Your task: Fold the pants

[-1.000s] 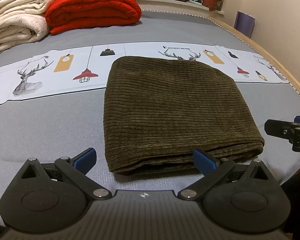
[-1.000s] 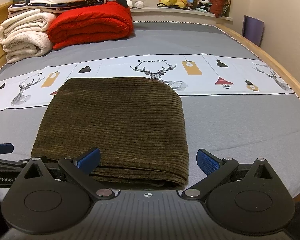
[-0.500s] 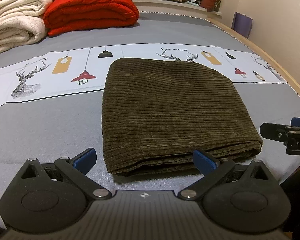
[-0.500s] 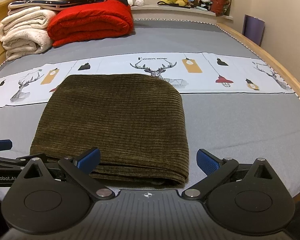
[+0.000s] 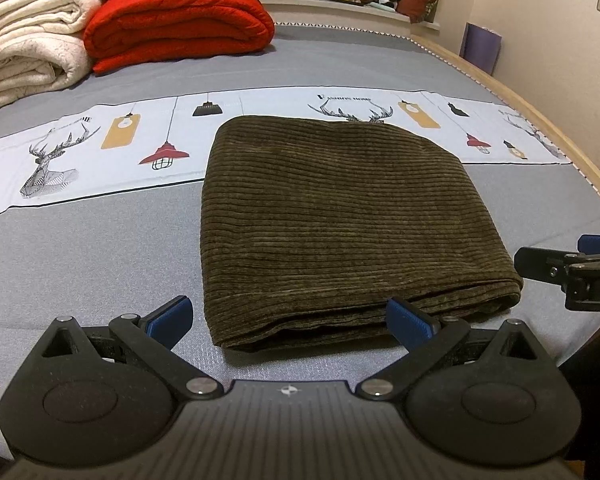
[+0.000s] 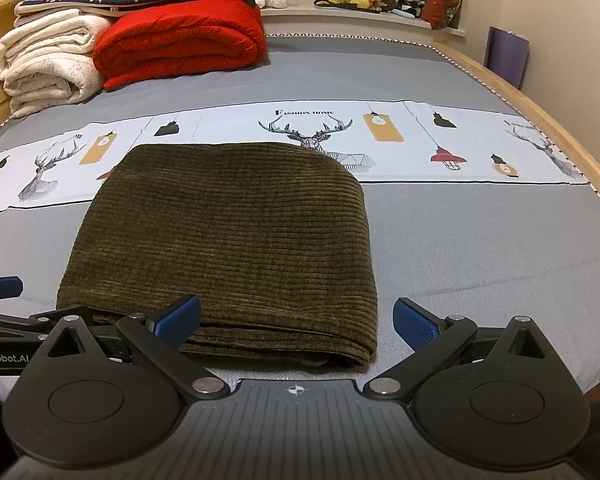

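item: pants (image 5: 340,216), olive corduroy, folded into a thick rectangle, centre frame on the grey bed (image 5: 80,264), far edge over the printed white band (image 5: 100,152). long axis ran away from me; layered near edge lay just ahead of both tools. left gripper (image 5: 288,316) released, empty. right gripper (image 6: 296,318) released, empty, equally near. red quilt (image 5: 180,24) upper left. fold judged complete.
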Tool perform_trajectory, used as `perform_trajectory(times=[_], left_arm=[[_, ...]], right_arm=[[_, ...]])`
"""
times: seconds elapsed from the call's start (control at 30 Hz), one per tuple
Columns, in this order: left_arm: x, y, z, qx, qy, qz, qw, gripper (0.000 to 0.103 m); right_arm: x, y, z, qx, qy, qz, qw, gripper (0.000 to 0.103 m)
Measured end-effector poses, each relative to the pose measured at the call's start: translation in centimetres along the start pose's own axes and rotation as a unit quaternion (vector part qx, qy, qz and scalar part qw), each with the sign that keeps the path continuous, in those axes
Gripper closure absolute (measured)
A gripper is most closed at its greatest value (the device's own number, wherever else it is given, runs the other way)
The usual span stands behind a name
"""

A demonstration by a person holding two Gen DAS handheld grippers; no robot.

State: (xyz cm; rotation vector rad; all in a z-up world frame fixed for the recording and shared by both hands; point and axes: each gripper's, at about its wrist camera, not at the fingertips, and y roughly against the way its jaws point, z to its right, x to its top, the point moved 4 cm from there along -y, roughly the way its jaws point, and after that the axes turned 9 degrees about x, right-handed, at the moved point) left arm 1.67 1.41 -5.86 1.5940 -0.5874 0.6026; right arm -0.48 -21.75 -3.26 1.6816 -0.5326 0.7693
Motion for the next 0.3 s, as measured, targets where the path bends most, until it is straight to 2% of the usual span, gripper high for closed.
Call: perform_trajectory(times=[0.3], left_arm=[[0.03, 0.15, 0.0, 0.0, -0.001, 0.004, 1.0, 0.0]], right_arm=[[-0.05, 0.0, -0.08, 0.002, 0.004, 0.0, 1.0, 0.001]])
